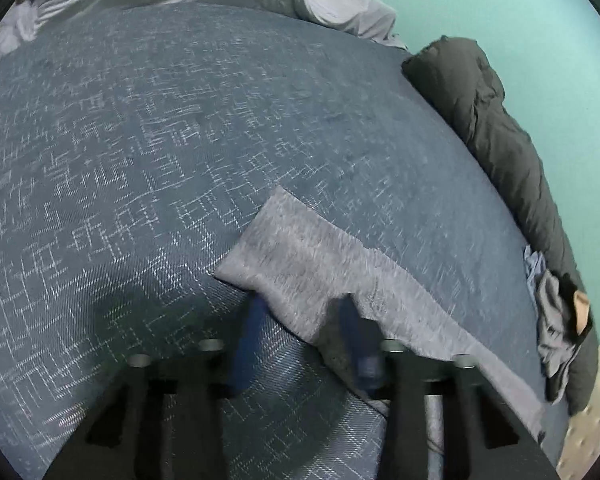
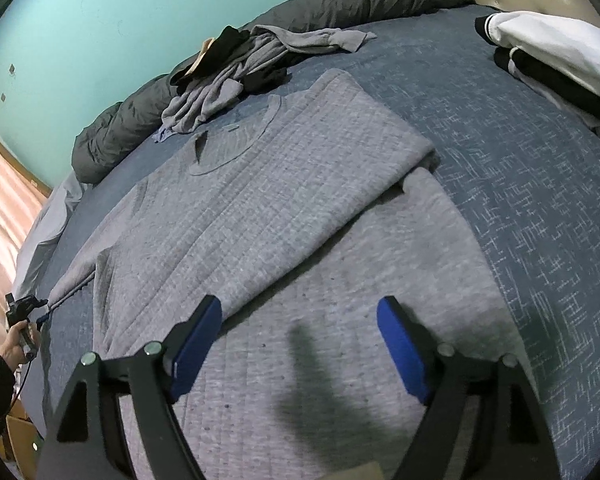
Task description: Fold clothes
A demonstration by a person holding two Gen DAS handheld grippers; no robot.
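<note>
The grey sweater (image 2: 260, 208) lies flat on the bed (image 2: 540, 184), collar toward the far pile of loose clothes (image 2: 236, 76), hem toward the right tongs (image 2: 300, 344). One side is already folded over the body, with its sleeve running diagonally from the far right down toward the near left. The other sleeve (image 1: 332, 264) stretches away to the left, well apart from the right tongs.

Left tongs (image 1: 300, 316): in the left wrist view the sleeve end sits across the tips, one blue finger (image 1: 248, 332) under the edge and the other on top. The jaws stand narrow; the picture is blurred, so whether the pads actually press on the cloth cannot be told. In the right wrist view these tongs appear at the sleeve's tip, held by a hand (image 2: 14, 350).

Right tongs: jaws wide apart, nothing between them, hovering just over the near hem area.

Finding: the sleeve's long axis runs from the left tongs toward the body, roughly crosswise to the sweater's collar-to-hem line. The left hand is the nearer by far. Judgement: the coming move is likely to carry this sleeve inward across the body, along that axis.
</note>
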